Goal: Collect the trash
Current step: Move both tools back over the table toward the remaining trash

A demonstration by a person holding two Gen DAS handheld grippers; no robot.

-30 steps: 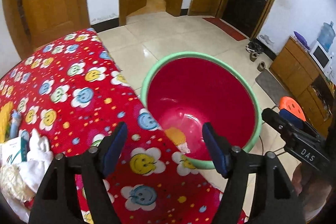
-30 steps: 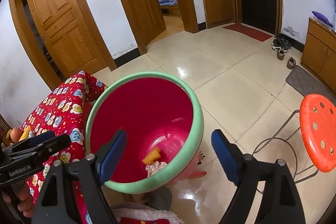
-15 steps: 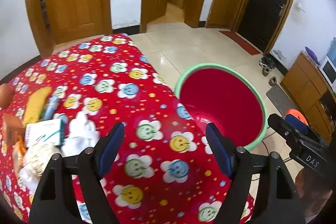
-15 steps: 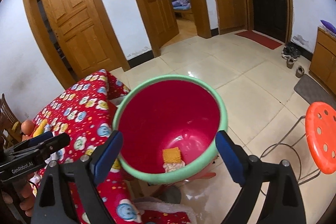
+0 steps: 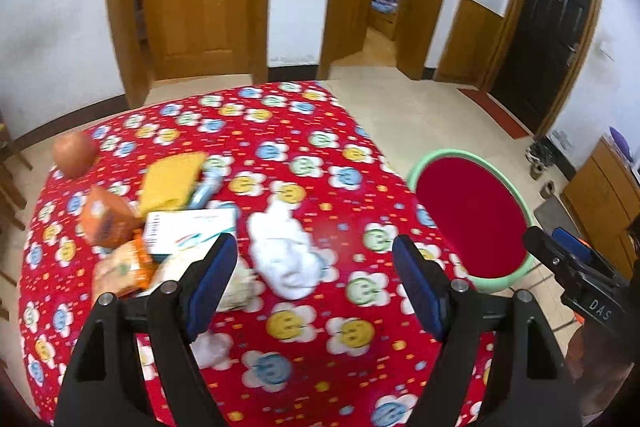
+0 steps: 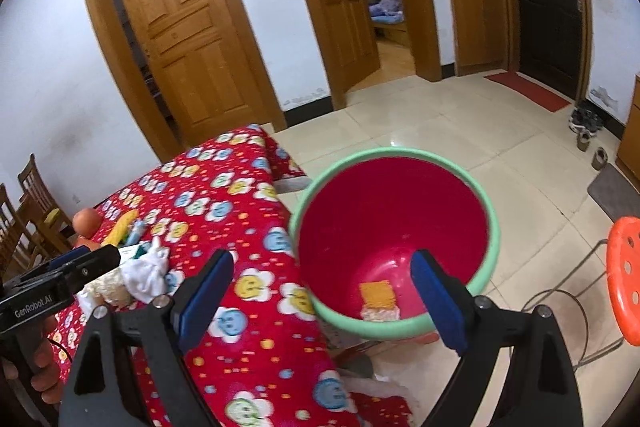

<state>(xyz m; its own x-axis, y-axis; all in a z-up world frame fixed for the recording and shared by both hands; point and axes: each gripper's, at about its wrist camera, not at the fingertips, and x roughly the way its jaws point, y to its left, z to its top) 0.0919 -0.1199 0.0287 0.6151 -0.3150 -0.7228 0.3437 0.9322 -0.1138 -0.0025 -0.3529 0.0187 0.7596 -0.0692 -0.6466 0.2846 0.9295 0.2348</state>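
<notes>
Both grippers are empty and wide apart at the fingers. The left gripper (image 5: 314, 283) has nothing between its blue pads; its jaws have just been opening a little, and the same goes for the right gripper (image 6: 320, 297), whose jaws have also been opening with nothing between them.

The red bin (image 6: 394, 243) with the green rim stands on the floor just off the table's edge, ahead of the right gripper and slightly to its right. At its bottom lie a yellow wrapper (image 6: 376, 293) and a pale scrap (image 6: 380, 314), so some trash appears to be collected already.

Most of the work seems left. On the red flowered tablecloth (image 5: 280, 131), ahead of the left gripper, a crumpled white tissue (image 5: 286, 257) lies just beyond the gap between the fingers. To the left of it is a heap: a white box (image 5: 188, 229), a yellow packet (image 5: 172, 183), an orange carton (image 5: 106, 223), a snack bag (image 5: 120, 267) and a pale crumpled wad (image 5: 236, 279) close behind the left finger. Another small white scrap (image 5: 212, 347) lies near that finger's base. A round reddish fruit (image 5: 74, 157) sits farther off to the left; whether it counts as trash cannot be told.

The left gripper, pointing down at the tissue, looks best placed for the next pick, while the bin is off to its right.
</notes>
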